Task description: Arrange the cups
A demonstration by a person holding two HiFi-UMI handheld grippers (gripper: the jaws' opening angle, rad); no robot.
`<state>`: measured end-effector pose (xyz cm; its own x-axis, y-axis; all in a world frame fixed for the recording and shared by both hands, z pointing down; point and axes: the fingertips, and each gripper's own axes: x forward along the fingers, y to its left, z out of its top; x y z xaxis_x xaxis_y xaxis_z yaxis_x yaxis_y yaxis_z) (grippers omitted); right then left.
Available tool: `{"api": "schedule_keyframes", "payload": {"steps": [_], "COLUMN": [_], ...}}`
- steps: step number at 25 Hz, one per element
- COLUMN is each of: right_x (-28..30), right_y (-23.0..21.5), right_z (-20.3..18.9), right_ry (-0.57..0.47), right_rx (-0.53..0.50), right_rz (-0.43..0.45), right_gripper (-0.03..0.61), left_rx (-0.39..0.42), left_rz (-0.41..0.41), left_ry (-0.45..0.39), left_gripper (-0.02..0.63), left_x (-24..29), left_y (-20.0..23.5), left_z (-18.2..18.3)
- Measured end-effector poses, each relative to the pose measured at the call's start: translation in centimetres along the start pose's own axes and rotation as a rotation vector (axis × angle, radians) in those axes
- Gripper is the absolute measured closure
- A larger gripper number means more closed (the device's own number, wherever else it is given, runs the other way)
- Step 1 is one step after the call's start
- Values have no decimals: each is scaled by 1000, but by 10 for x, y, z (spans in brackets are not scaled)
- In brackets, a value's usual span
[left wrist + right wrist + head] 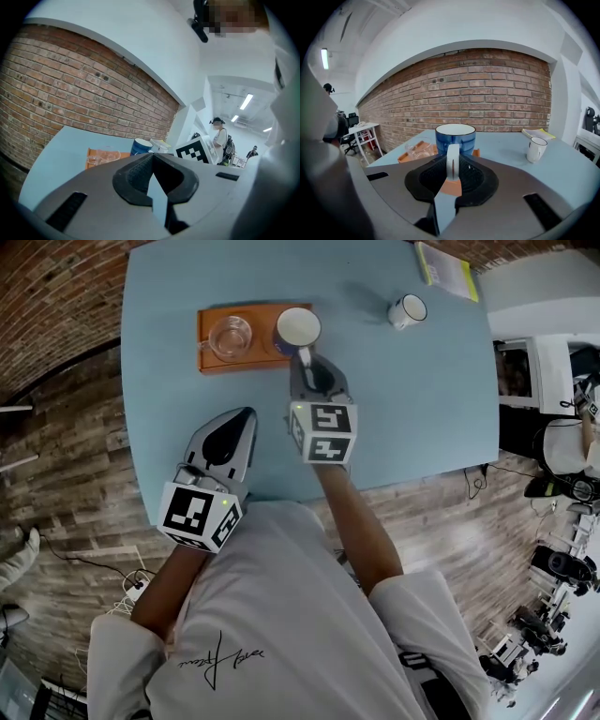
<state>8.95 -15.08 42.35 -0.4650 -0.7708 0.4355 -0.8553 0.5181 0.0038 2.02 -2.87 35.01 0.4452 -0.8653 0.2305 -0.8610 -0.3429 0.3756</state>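
While the right gripper point(307, 360) pinches the thin white handle point(452, 161) of the round blue mug with a white inside point(297, 328), the mug sits straight ahead of it, just past its jaws. The handle points back toward the person, so the body of the mug is on the far side. The jaws are closed on the handle, one on each side.

The mug stands upright at the right end of the flat orange tray point(211, 317). I cannot tell if its bottom rests on the tray or hangs just above it. A see-through glass cup point(230, 336) sits on the tray just to its left.

I think the next move is to set the mug down flat and let go. The mug is close to the tray's right edge, so it has to stay over the tray.

The left gripper point(246, 416) is closed with nothing in it. It hovers near the front edge of the pale blue table point(422, 409), well back from the tray.

A small white mug with a dark rim point(407, 310) stands alone, well apart to the right. The right hand is nearer to it.

The blue mug looks smooth, shiny and empty.
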Motion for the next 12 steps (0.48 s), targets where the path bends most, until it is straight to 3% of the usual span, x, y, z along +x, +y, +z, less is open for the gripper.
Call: {"api": "schedule_keyframes", "payload": {"steps": [12], "right_x": [10], "right_y": [12], "right_z": [-6], "right_ry": [14], "right_rx": [63], "right_rz": [-69], "right_gripper": [512], "left_rx": [-12], "left_rz": [5], "left_ry": [-7], "left_gripper": [606], "left_x": [-2], "left_y": [4], "left_z": [0]}}
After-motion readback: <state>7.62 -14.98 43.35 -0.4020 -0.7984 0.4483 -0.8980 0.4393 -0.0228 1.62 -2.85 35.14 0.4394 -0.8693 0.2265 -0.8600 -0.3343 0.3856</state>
